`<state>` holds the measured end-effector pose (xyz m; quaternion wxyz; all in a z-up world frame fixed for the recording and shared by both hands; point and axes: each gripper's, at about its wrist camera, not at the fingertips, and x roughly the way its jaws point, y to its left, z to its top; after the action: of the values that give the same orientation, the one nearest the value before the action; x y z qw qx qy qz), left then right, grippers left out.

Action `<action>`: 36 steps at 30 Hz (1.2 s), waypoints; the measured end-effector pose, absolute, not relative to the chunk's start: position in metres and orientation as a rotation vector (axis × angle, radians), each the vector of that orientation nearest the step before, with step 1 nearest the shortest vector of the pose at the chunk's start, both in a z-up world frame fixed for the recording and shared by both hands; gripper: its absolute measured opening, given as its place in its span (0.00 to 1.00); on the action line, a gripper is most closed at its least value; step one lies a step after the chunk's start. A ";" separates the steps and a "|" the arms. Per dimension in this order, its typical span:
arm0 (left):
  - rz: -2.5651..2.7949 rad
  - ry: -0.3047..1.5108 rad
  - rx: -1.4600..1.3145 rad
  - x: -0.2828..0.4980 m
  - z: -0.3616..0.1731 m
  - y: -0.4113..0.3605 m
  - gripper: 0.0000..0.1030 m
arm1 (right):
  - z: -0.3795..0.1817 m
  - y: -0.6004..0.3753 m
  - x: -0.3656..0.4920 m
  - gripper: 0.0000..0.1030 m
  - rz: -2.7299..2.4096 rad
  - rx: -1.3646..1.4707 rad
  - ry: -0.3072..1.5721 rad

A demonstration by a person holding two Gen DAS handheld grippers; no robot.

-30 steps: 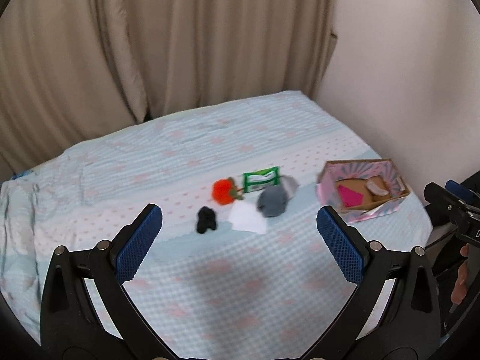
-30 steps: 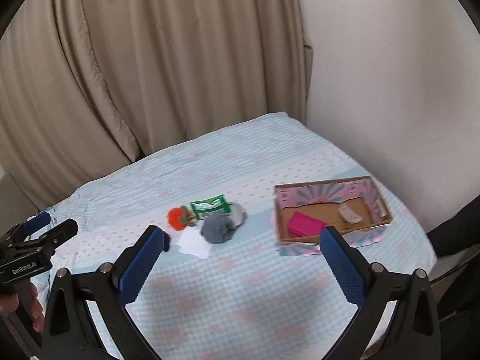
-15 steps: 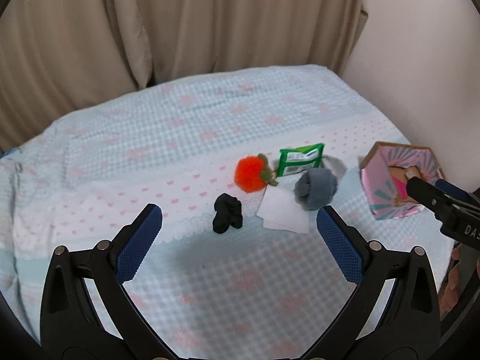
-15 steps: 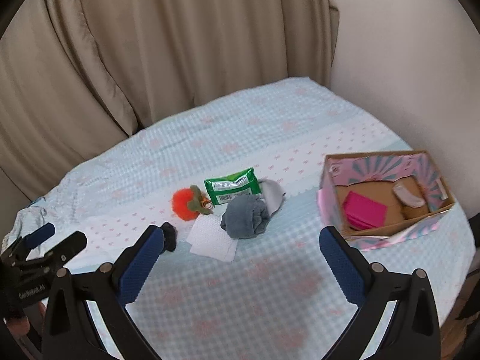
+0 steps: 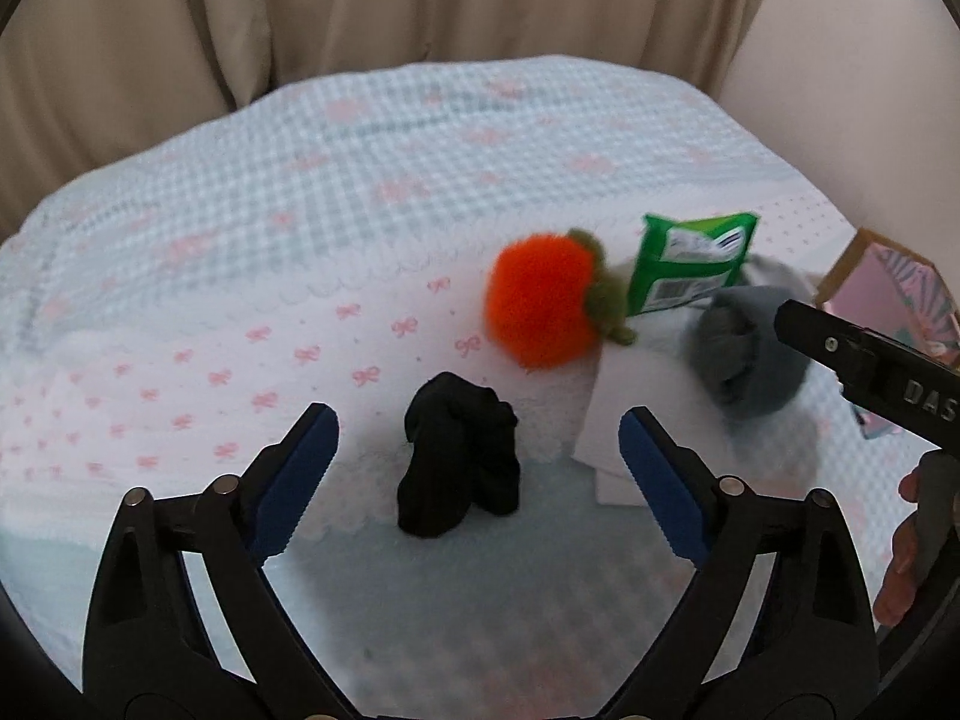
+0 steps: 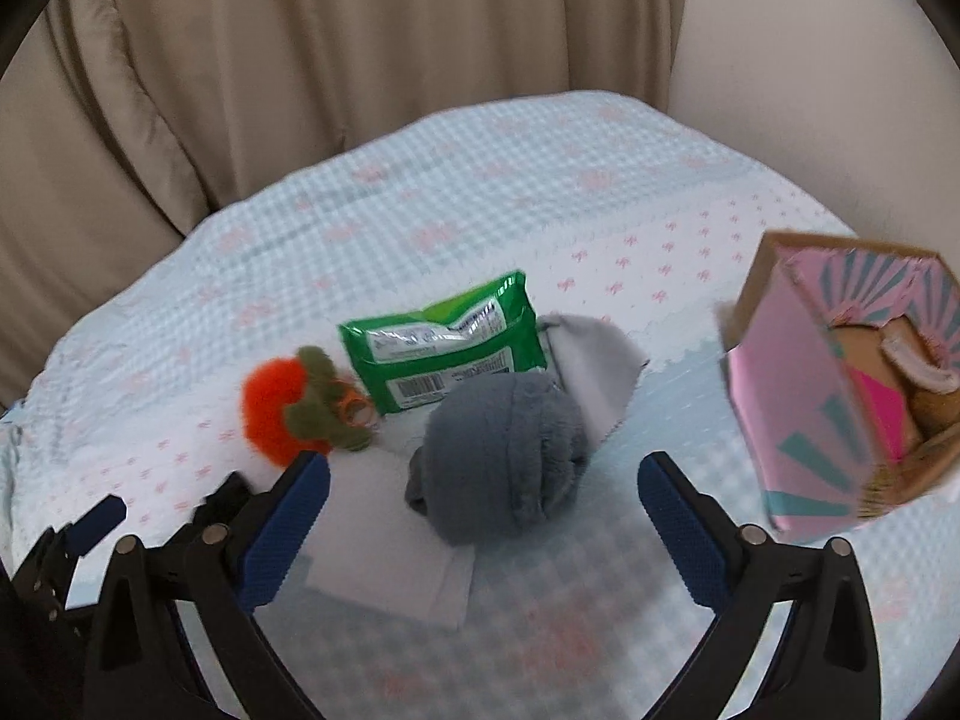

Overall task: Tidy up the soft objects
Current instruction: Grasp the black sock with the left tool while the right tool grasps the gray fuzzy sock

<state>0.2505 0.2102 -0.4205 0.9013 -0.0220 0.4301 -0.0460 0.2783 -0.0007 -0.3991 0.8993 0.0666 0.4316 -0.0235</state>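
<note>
A black sock bundle (image 5: 459,462) lies on the bed, right between the blue pads of my open, empty left gripper (image 5: 479,483). An orange plush fruit (image 5: 540,300) (image 6: 282,408), a green wipes pack (image 5: 690,267) (image 6: 447,351), a white cloth (image 5: 636,402) (image 6: 384,552) and a rolled grey sock ball (image 5: 744,354) (image 6: 504,456) lie behind it. My right gripper (image 6: 483,531) is open and empty, just in front of the grey ball. A light grey cloth (image 6: 591,363) lies behind the ball.
A pink cardboard box (image 6: 840,396) (image 5: 882,300) with a pink item and other small things stands at the right. The bed has a light blue checked cover (image 5: 360,180). Beige curtains (image 6: 300,60) hang behind, with a wall at right.
Both grippers have moved forward and down toward the bed. The black sock now sits between the left pads and the grey ball is close before the right gripper.
</note>
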 end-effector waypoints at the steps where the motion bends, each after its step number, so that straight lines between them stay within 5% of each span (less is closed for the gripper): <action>1: -0.089 0.895 -0.042 0.256 -0.429 0.209 0.89 | -0.408 0.000 0.283 0.88 -0.057 0.141 0.901; 8: -0.084 0.927 -0.032 0.270 -0.461 0.205 0.70 | -0.445 -0.002 0.305 0.75 -0.107 0.156 0.928; 11: -0.082 0.954 -0.012 0.274 -0.469 0.201 0.45 | -0.451 0.001 0.307 0.68 -0.098 0.173 0.936; 18: -0.080 0.966 -0.015 0.277 -0.470 0.206 0.22 | -0.450 0.005 0.307 0.48 -0.085 0.170 0.934; 24: -0.084 0.964 -0.032 0.275 -0.462 0.210 0.17 | -0.446 0.002 0.307 0.36 -0.059 0.187 0.935; 36: -0.065 0.910 -0.068 0.255 -0.402 0.218 0.17 | -0.398 -0.002 0.282 0.35 -0.049 0.186 0.883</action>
<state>0.2550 0.2181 -0.4022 0.8972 -0.0326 0.4393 -0.0315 0.2819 -0.0023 -0.3977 0.8996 0.0900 0.4266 -0.0237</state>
